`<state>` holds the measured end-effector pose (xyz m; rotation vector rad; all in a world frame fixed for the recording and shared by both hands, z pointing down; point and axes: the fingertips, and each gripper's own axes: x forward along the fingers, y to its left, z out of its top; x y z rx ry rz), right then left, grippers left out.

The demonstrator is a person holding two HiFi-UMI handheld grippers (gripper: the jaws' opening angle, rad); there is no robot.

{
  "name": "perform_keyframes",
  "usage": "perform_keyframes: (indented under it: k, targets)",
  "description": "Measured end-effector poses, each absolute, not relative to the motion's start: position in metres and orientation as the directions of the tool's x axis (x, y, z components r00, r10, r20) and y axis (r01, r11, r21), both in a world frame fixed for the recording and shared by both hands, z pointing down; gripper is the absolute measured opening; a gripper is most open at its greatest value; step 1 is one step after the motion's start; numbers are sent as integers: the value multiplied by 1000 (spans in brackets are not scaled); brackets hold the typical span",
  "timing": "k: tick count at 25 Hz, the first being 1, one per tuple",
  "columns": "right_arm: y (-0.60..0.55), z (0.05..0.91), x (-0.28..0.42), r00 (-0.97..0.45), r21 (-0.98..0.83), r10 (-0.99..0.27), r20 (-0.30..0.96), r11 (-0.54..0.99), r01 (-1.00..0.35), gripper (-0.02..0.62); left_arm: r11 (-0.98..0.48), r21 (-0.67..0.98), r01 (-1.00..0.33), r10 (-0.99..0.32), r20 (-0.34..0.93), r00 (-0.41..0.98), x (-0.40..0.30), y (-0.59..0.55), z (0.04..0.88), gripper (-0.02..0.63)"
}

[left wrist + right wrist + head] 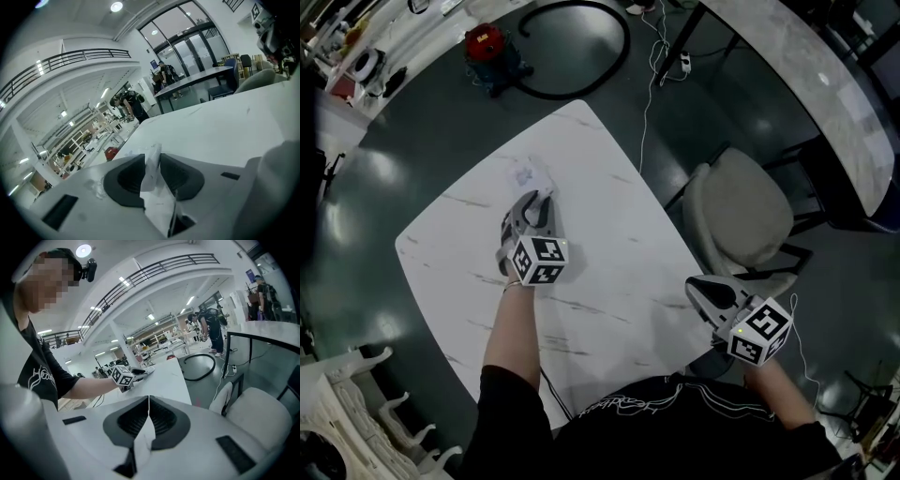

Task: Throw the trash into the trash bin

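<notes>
On the white marble table (609, 234) my left gripper (539, 199) lies low at the far left part, its tips at a crumpled white wrapper (528, 174). In the left gripper view the jaws (151, 164) stand close on both sides of that thin crumpled wrapper (152, 187), pads against it. My right gripper (696, 284) hangs off the table's right edge, near the chair. Its pads (149, 404) meet on a flat white paper scrap (142, 441) that runs down between the fingers. The left gripper (146, 372) also shows far off in the right gripper view.
A beige padded chair (741, 216) stands right of the table, just beyond the right gripper. A red vacuum cleaner (487, 47) with a black hose (581, 84) sits on the dark floor behind the table. A long pale counter (825, 84) runs at the far right.
</notes>
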<state>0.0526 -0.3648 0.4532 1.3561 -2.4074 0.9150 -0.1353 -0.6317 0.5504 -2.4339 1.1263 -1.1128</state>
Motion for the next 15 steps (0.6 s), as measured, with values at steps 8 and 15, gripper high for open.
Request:
perform_keyframes:
  k: [8,15]
  targets:
    - [-359,450,66,-519,-417,-711,475,338,-844,32,-656,-534,-533,-750,540,382,-139,-631,541,74]
    - [-348,453,74,-512,-426,-721,467,324,-845,32,-630,-517,-579,-773,493,400,-133,-616,505,66]
